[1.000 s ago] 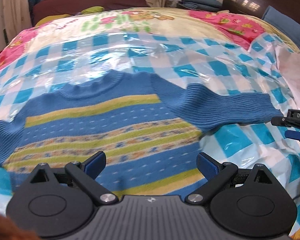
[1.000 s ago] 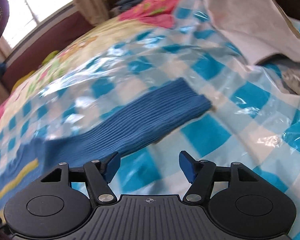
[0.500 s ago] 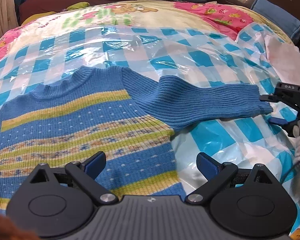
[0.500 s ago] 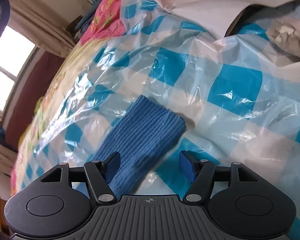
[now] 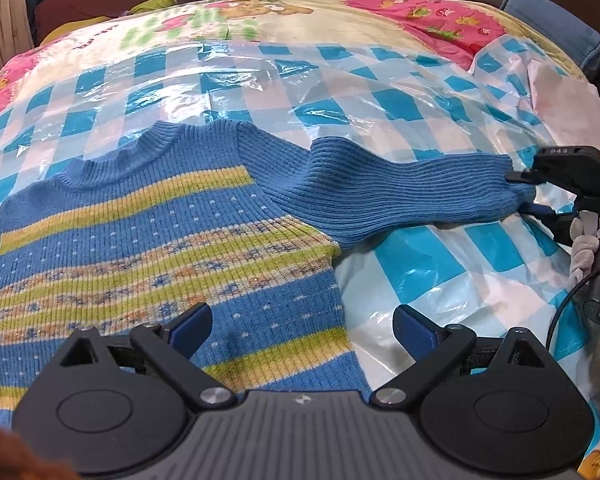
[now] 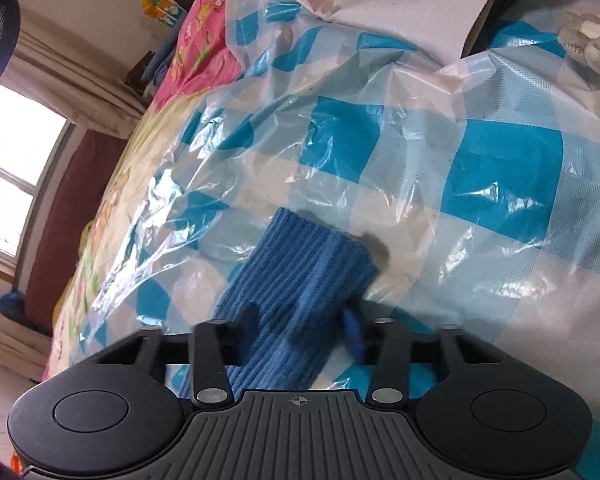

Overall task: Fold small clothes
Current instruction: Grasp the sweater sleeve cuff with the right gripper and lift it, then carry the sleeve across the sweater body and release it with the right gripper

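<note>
In the left wrist view, a small knitted sweater (image 5: 148,240) lies flat on a blue-and-white checked plastic sheet (image 5: 404,108) spread over the bed (image 5: 340,12). The knit is ribbed blue, with a round ribbed collar, a yellow band across the chest, lime-green and orange patterned stripes lower down, and rows of small white dots between them. Its lower body sits just ahead of the left claw (image 5: 302,326), whose blue-padded jaws stand wide apart with nothing gripped; the hem corner lies between them. One plain blue sleeve (image 5: 400,192) stretches out to the right of this claw, well ahead of it, and its cuff end sits between the jaws of the right claw (image 5: 526,194) at the frame's right edge. A gloved hand (image 5: 588,236) holds that tool. A white cloth (image 5: 572,108) lies further right on the sheet. In the right wrist view, the sleeve cuff (image 6: 312,264) runs up between the right claw's (image 6: 300,330) blue pads (image 6: 352,332), which have just been closing and now pinch the ribbed knit from both sides; the cuff's end pokes out a little ahead of the fingertips. The crinkled checked sheet (image 6: 500,184) spreads ahead and to the right of the claw, and the white cloth (image 6: 400,4) lies far ahead at the top. No containers show in either view.
</note>
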`<action>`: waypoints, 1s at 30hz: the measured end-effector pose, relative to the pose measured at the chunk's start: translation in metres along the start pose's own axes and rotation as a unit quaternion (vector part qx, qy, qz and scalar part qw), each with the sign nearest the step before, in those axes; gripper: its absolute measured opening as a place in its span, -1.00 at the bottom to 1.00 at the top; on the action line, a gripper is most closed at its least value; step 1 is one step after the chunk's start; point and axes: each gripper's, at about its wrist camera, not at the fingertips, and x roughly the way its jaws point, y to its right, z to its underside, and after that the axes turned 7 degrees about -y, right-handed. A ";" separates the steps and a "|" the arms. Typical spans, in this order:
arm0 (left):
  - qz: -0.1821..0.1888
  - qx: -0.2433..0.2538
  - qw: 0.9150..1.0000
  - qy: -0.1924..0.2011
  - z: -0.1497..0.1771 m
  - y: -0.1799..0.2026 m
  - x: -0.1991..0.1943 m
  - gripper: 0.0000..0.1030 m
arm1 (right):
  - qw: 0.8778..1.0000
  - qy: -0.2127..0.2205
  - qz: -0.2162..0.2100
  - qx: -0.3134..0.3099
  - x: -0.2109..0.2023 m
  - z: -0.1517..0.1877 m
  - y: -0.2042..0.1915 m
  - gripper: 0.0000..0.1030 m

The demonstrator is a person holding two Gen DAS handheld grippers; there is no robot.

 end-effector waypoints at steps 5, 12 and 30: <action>-0.002 -0.010 1.000 0.003 0.005 -0.009 -0.005 0.96 | 0.999 -0.006 -0.030 0.031 -0.008 0.001 0.014 -0.71; -0.003 -0.026 1.000 0.006 0.009 -0.020 -0.011 0.96 | 0.999 0.010 -0.049 0.017 -0.029 0.005 0.007 -0.74; -0.015 -0.109 0.993 0.034 0.056 -0.112 -0.037 0.96 | 0.977 -0.026 -0.159 -0.139 -0.061 0.065 -0.168 -0.75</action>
